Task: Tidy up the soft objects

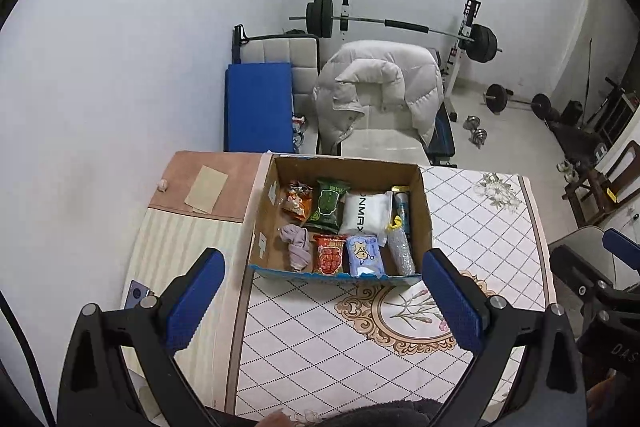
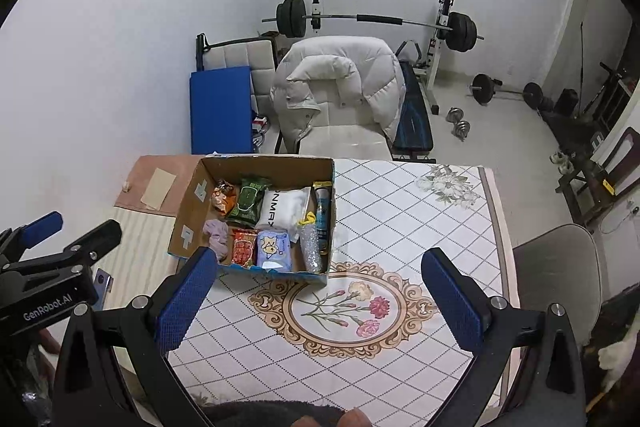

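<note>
Left wrist view looks down on an open cardboard box (image 1: 340, 219) standing on a table (image 1: 480, 227) covered by a diamond-patterned cloth. Packed inside, in the far row: an orange snack bag (image 1: 297, 202), a green pack (image 1: 329, 205), a white pouch (image 1: 366, 213) with lettering, and a blue tube (image 1: 401, 206) along the right wall. In the near row: a crumpled mauve cloth (image 1: 297, 247), a red packet (image 1: 329, 254), a pale blue tissue pack (image 1: 363, 255) and a clear bubble-wrap roll (image 1: 401, 251). All items lie flat and touching their neighbours.

The lettering on the white pouch is partly covered, and print on the packets is too small to read. A small yellow piece beside the tube cannot be identified. The box's near wall hides the bottoms of the front items.

The left gripper (image 1: 320, 303) is spread wide and holds nothing — the box sits just beyond and between its blue fingers (image 1: 196, 301), apart from both. From the right wrist view, the right gripper (image 2: 320, 301) is likewise spread and empty; the box (image 2: 192, 211) lies ahead to its left, its near corner just behind the left pad, contact unclear. Over the box's right wall lies bare cloth with a floral medallion (image 2: 344, 309).
</note>
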Tool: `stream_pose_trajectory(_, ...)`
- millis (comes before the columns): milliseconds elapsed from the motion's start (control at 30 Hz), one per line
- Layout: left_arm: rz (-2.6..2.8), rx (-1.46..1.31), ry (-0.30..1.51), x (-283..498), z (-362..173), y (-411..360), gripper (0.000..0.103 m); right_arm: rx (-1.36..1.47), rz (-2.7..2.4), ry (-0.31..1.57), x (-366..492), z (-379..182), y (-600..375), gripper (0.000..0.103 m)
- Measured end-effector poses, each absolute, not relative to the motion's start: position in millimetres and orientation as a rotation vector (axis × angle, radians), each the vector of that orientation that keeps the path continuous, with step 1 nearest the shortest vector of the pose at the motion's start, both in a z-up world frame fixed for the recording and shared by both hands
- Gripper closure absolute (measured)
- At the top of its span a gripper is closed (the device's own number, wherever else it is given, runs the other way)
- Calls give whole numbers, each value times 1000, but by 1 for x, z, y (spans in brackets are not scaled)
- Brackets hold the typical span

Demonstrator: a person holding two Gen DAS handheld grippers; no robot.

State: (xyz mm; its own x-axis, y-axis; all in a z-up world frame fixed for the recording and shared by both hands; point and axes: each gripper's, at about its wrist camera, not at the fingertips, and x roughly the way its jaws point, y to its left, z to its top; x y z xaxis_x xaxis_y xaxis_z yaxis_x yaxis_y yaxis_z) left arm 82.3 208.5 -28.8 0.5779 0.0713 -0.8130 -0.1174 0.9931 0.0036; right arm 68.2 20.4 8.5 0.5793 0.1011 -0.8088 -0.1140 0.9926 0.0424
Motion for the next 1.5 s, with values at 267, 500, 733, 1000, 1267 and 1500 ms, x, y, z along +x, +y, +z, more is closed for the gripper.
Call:
stream_pose_trajectory(267,118,-58,918,74,-20,209,0,-20,112,928,65,15,18,0)
stream_pose_trajectory(500,118,-63,910,72,-17,209,0,-27,105,917,62,19,14,0)
stream_pose_trajectory(733,123,-57,923,71,-18,208,0,-40,105,921,62,22,14,0)
stream_pose_trajectory(1000,122,-56,915,69,-18,209,0,-35,96,917,62,22,16,0)
stream_pose_trajectory(1267,118,-51,916,67,-17,211,0,-41,96,909,60,24,11,0)
stream_pose_trajectory(1500,111,-43,916,63,-16,210,0,-46,101,918,57,27,7,0)
